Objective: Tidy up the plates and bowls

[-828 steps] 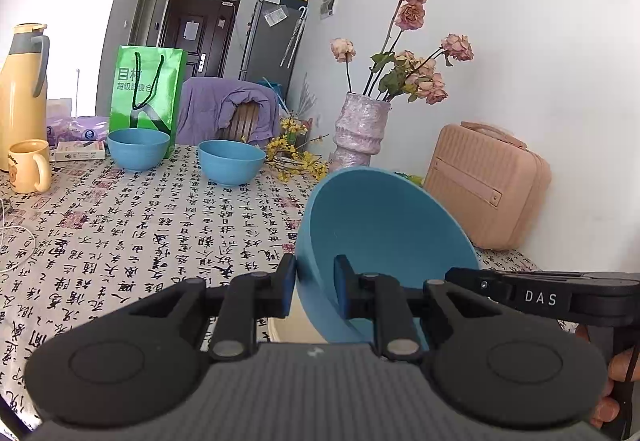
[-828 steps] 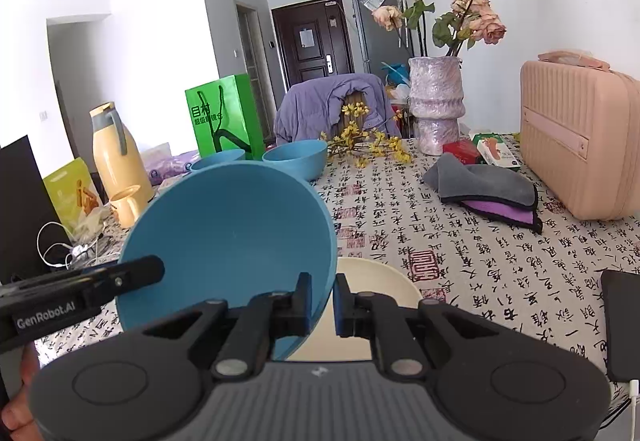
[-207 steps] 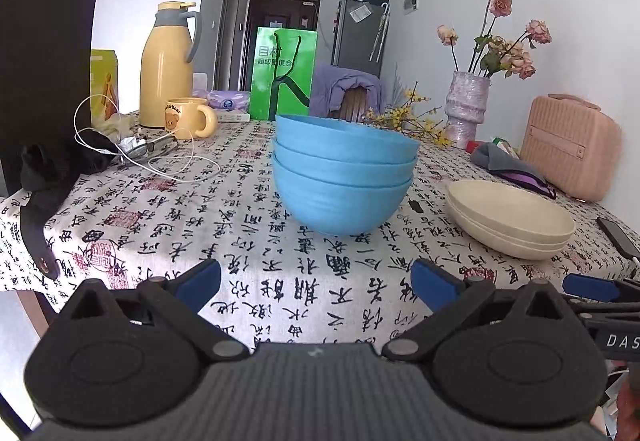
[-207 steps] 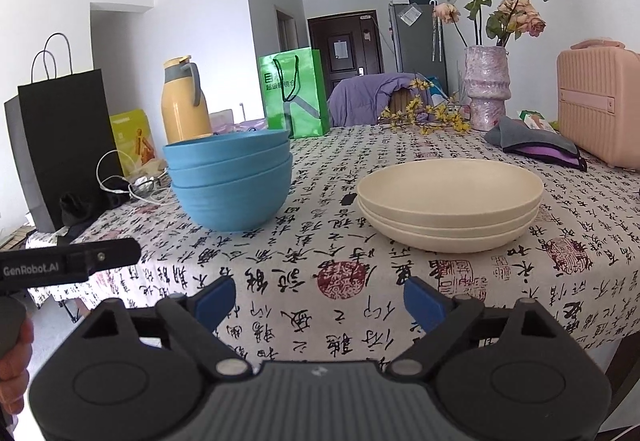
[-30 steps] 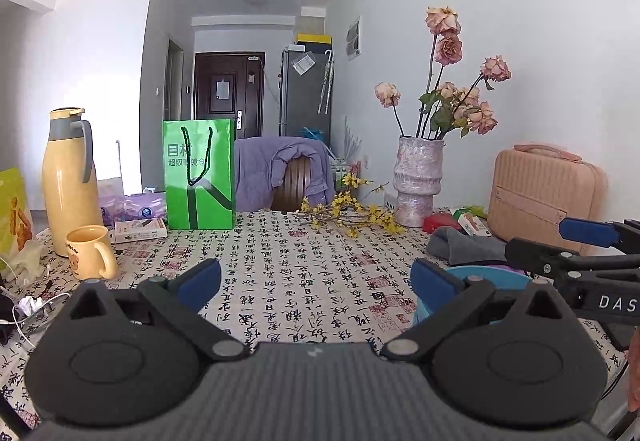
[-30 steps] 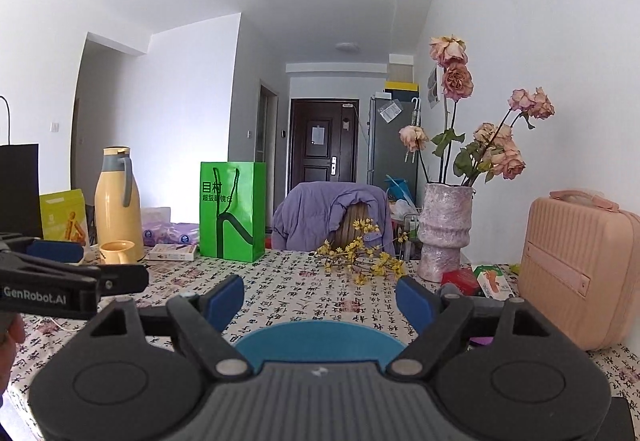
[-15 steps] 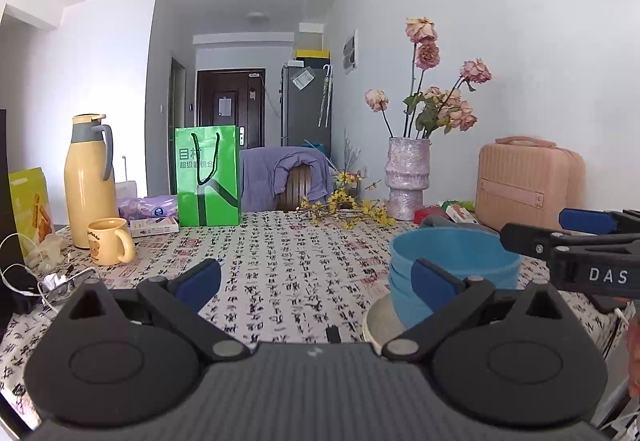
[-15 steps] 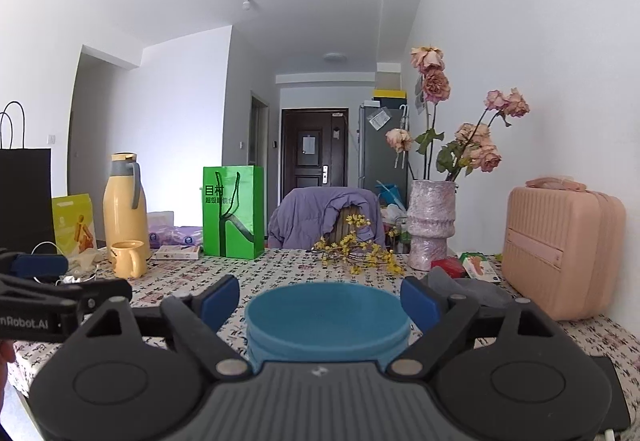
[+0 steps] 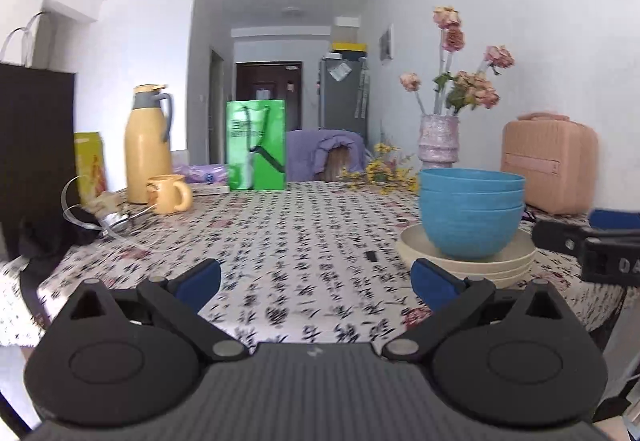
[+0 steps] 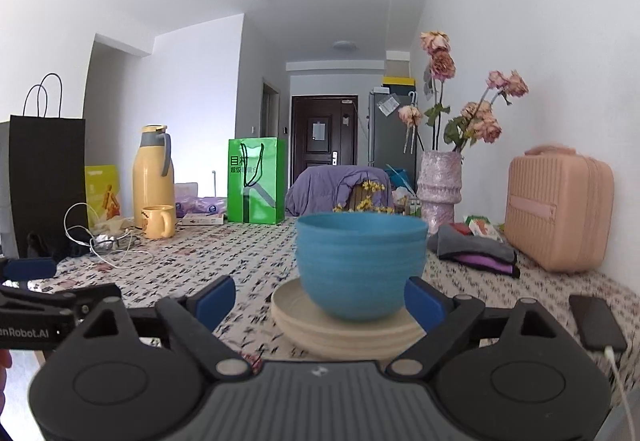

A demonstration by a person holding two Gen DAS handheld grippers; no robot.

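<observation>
I see the blue bowls (image 10: pixel 360 265) nested into one stack, sitting on the stack of cream plates (image 10: pixel 344 337) near the table's (image 9: pixel 280 241) near edge, toward its right side. I judge nesting keeps everything compact on one footprint. My right tongs (image 10: pixel 318 301) are released, fingers spread either side of the bowls without touching them; my left tongs (image 9: pixel 316 279) are released too, off to the left, holding nothing. The plates' front rim is cut off by the right tongs, and blur smears the tablecloth print.

Three blue bowls (image 9: pixel 472 217) nested, three cream plates (image 9: pixel 464 261) stacked beneath (rims counted), one mug (image 9: pixel 168 194), one flask (image 9: pixel 147 145), one vase (image 9: pixel 438 141).
</observation>
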